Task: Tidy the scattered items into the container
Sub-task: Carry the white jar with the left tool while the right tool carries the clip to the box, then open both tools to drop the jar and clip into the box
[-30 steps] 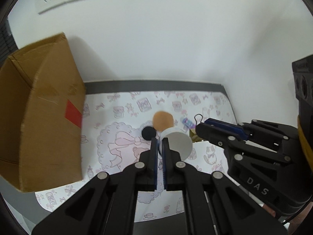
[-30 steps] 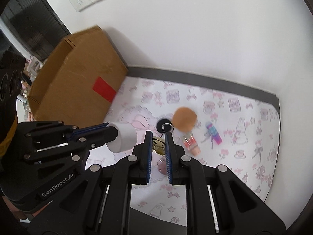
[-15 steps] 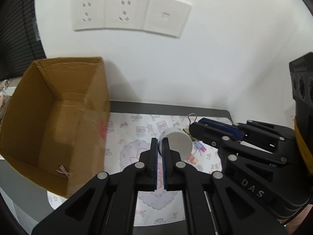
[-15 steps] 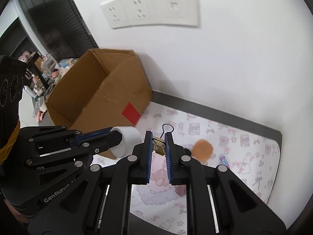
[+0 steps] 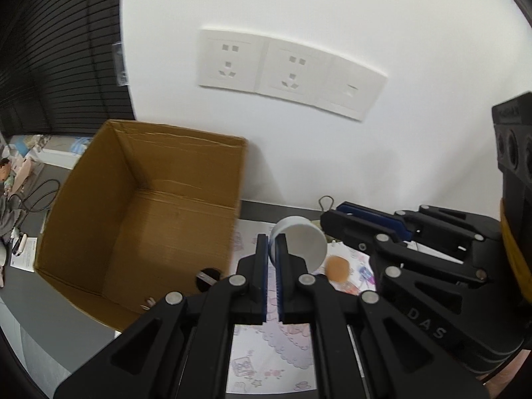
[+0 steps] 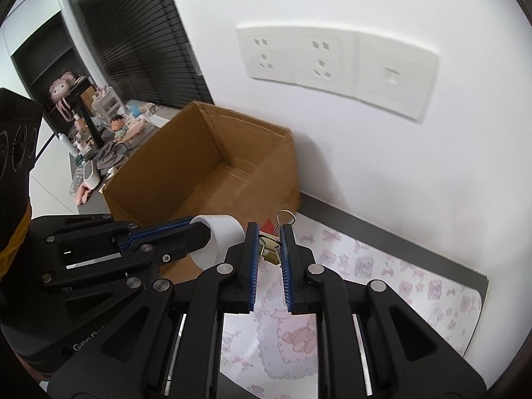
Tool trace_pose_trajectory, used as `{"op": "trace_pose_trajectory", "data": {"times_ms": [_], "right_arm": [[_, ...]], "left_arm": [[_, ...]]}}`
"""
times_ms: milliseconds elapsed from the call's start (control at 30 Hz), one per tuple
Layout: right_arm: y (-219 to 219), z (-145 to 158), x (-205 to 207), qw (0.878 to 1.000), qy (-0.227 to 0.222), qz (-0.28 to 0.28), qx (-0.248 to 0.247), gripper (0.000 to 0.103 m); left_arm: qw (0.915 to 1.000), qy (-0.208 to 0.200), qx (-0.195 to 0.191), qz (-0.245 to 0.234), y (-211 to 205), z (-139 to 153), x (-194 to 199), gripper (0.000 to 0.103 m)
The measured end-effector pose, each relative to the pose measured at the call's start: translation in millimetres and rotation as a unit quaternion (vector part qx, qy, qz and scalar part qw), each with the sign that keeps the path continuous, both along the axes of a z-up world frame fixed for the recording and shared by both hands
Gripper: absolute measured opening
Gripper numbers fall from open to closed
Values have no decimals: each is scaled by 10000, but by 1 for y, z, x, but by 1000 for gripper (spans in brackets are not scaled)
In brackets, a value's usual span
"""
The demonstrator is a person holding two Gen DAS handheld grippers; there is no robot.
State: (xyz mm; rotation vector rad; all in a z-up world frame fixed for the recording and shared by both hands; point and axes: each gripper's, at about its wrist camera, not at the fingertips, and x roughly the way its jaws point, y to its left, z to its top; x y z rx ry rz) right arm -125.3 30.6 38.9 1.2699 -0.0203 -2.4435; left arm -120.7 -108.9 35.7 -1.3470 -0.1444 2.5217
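My left gripper is shut on the rim of a white cup and holds it in the air just right of the open cardboard box. The cup also shows in the right wrist view. My right gripper is shut on a gold binder clip and holds it above the mat near the box's right wall. The box holds a small hair clip and a black round item. An orange round puff lies on the patterned mat.
A white wall with a socket panel stands right behind the box. A small purple item lies on the mat by the puff. Cluttered shelves and dark blinds are at the far left.
Both grippers have risen and swung left toward the box, still holding the cup and the clip. The box's open inside now faces the cameras.
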Motion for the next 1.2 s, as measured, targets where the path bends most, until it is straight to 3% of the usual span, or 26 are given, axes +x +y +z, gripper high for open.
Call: {"op": "trace_pose_trajectory", "data": {"times_ms": [433, 833, 1200], "right_arm": [[-85, 2, -33, 9981, -45, 599, 101, 13], [-138, -43, -63, 9939, -616, 887, 232, 13], [-147, -86, -79, 9884, -1257, 761, 387, 13]], "left_arm": [[9986, -142, -26, 515, -72, -15, -20, 4], [9941, -706, -118, 812, -118, -70, -40, 4], [9906, -1088, -41, 823, -128, -103, -41, 4]]}}
